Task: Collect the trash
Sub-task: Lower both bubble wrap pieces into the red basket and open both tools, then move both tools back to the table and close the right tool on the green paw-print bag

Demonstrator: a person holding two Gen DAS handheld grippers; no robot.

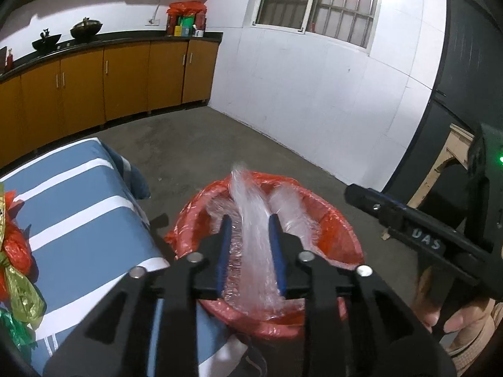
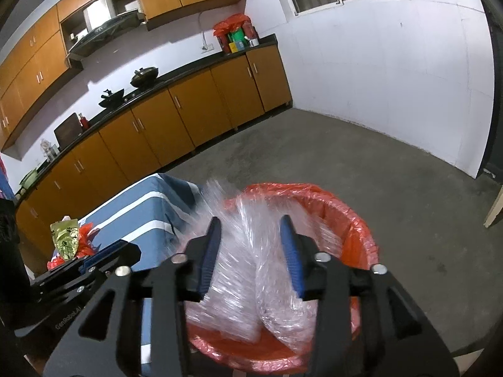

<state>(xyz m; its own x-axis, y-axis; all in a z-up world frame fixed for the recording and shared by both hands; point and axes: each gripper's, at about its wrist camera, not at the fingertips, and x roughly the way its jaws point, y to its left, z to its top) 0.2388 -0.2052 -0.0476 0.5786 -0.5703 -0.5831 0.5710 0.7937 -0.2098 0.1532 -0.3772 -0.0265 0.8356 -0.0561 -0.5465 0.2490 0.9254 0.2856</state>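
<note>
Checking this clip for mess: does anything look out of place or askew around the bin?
The crumpled clear plastic wrap stands out: it sticks up above the rim of the red-lined round bin rather than lying fully inside. Nothing looks spilled on the floor.

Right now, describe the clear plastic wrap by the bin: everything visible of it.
The clear plastic wrap is a crinkled, glossy, see-through sheet bunched into long folds. It hangs into the bin lined with a red bag, its lower part inside and one blurred strand rising above the rim. It lies between the blue pads of both the left gripper and the right gripper, whose jaws stand parted; no pad clearly presses it.
</note>
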